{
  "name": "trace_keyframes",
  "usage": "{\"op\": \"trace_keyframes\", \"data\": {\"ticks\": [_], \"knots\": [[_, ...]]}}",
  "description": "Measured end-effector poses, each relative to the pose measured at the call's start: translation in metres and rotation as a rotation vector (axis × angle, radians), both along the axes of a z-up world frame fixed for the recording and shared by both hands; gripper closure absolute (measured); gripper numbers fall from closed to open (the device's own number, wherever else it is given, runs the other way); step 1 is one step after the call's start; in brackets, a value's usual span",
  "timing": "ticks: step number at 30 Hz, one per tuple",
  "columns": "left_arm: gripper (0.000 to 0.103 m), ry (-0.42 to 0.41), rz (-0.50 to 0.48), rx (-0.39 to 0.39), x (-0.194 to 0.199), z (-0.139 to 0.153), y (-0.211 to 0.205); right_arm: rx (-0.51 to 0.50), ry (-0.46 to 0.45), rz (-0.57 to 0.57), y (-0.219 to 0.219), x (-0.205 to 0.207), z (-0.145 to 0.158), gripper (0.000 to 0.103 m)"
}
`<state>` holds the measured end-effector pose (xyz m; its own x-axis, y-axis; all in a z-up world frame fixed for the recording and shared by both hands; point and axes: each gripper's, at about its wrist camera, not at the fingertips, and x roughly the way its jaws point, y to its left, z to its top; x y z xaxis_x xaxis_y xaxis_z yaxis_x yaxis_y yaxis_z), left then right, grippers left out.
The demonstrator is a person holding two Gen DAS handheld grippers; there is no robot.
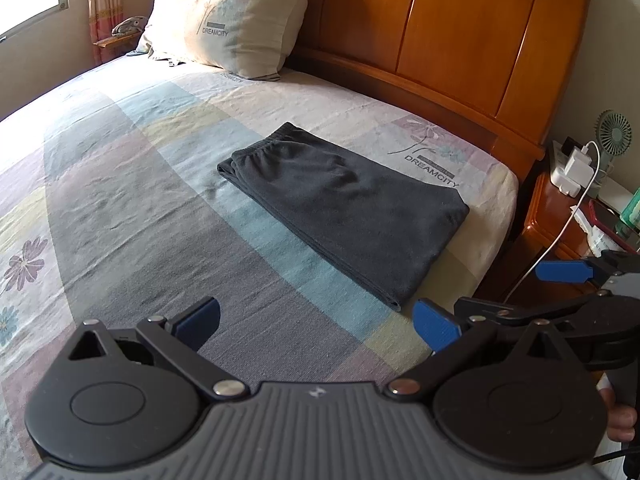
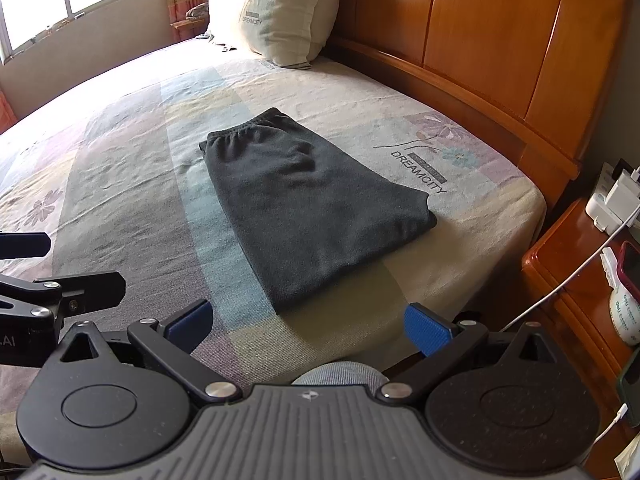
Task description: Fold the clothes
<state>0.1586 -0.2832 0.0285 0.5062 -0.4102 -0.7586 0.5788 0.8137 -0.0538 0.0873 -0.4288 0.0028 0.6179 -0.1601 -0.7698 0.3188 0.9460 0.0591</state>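
Note:
A pair of dark grey pants [image 1: 348, 208] lies folded into a neat rectangle on the patterned bed sheet [image 1: 132, 184], elastic waistband toward the pillow. In the right wrist view the pants [image 2: 312, 208] lie straight ahead, near the bed's right edge. My left gripper [image 1: 318, 324] hovers open above the sheet, just short of the pants' near edge, nothing between its blue pads. My right gripper [image 2: 310, 324] is open too, at the pants' near corner, and holds nothing. Each gripper shows in the other's view: the right gripper [image 1: 500, 288] at the right, the left gripper [image 2: 86, 264] at the left.
A cream pillow [image 1: 228, 20] leans on the wooden headboard [image 1: 460, 36]. Right of the bed stands a wooden nightstand [image 2: 568, 280] with chargers [image 2: 616, 196], a white cable, a small fan [image 1: 614, 132] and a phone. A person's grey-clad knee [image 2: 340, 372] sits below the right gripper.

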Motion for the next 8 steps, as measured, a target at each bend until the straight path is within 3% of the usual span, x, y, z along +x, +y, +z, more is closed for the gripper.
{"op": "trace_keyframes", "data": {"ticks": [8], "knots": [[0.001,-0.011,-0.009,-0.004,0.0002,-0.0002,0.0003,-0.002,0.004,-0.003,0.0009,0.0001,-0.0011,0.0]]}}
